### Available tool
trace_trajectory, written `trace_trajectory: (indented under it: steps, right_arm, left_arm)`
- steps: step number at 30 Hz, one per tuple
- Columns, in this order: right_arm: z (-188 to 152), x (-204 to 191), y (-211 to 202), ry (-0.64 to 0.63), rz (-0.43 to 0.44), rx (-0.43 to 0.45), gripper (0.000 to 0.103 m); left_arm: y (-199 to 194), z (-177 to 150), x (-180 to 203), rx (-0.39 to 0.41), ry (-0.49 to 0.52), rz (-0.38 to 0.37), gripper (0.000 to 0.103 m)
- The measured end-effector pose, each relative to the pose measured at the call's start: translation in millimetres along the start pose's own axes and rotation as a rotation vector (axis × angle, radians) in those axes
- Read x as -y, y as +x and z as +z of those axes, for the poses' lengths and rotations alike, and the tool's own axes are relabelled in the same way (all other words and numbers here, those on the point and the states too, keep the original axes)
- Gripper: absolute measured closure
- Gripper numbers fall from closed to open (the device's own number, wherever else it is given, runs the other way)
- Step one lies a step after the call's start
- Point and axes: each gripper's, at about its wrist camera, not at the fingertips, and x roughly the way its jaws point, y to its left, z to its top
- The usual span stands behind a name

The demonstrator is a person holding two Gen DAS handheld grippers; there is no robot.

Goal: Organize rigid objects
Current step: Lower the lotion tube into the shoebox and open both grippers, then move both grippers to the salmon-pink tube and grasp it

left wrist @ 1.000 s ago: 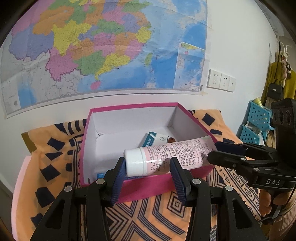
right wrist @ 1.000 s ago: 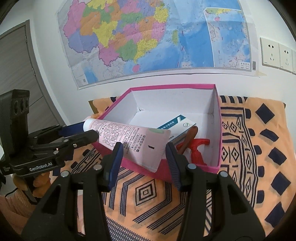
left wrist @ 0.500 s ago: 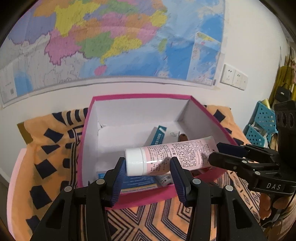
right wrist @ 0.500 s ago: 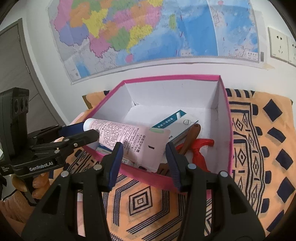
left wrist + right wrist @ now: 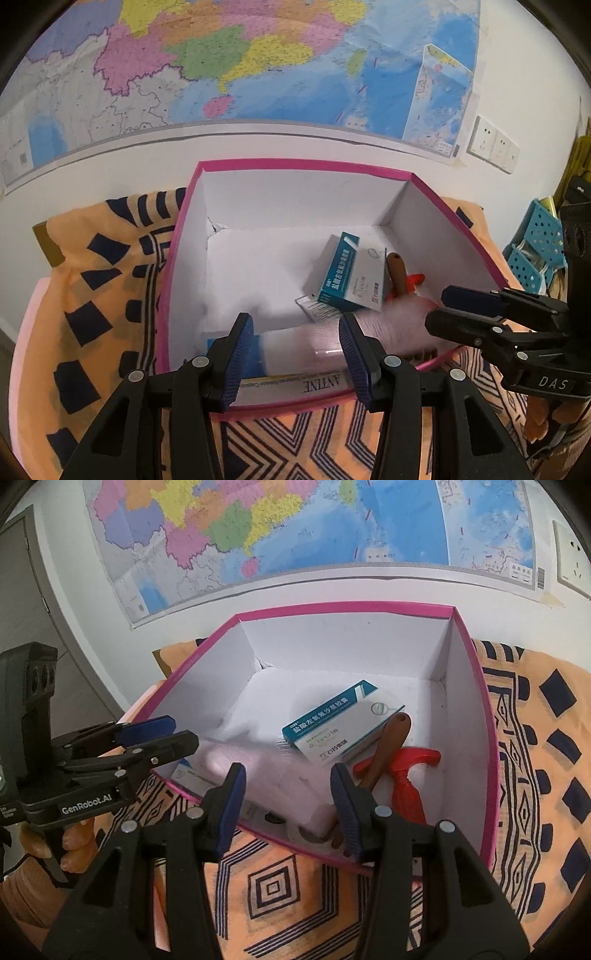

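We see both views evenly bright, with soft shadows inside the pink box (image 5: 177, 266). The pink tube (image 5: 266, 771) is motion-blurred. Fisheye distortion bends the wall map (image 5: 258, 66), with dark vignetted corners.

An orange cloth (image 5: 92, 295) with navy squares and striped diamond motifs covers the worktop, running right up to the white wall at the back. Sitting directly on that cloth is an open pink box (image 5: 306, 166) with a white lining, its far side close to the wall. From the right wrist view the same cloth (image 5: 535, 738) spreads out wide beside the box (image 5: 476, 686) and in front of it, with concentric diamonds printed near the front edge.
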Motion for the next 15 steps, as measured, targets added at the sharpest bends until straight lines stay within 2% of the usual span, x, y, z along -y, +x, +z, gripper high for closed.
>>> trace_trajectory:
  steps: [8,15]
  right_arm:
    - [-8.0,-2.1,-18.3,0.002,0.017,0.045,0.053]
    - [-36.2,-11.0,-63.3,-0.019,0.127,0.06,0.053]
  left_arm:
    - [-21.9,-9.0,-0.3,0.054,0.028,0.016,0.054]
    - [-56.1,-34.1,-1.6,0.087,0.068,-0.007,0.054]
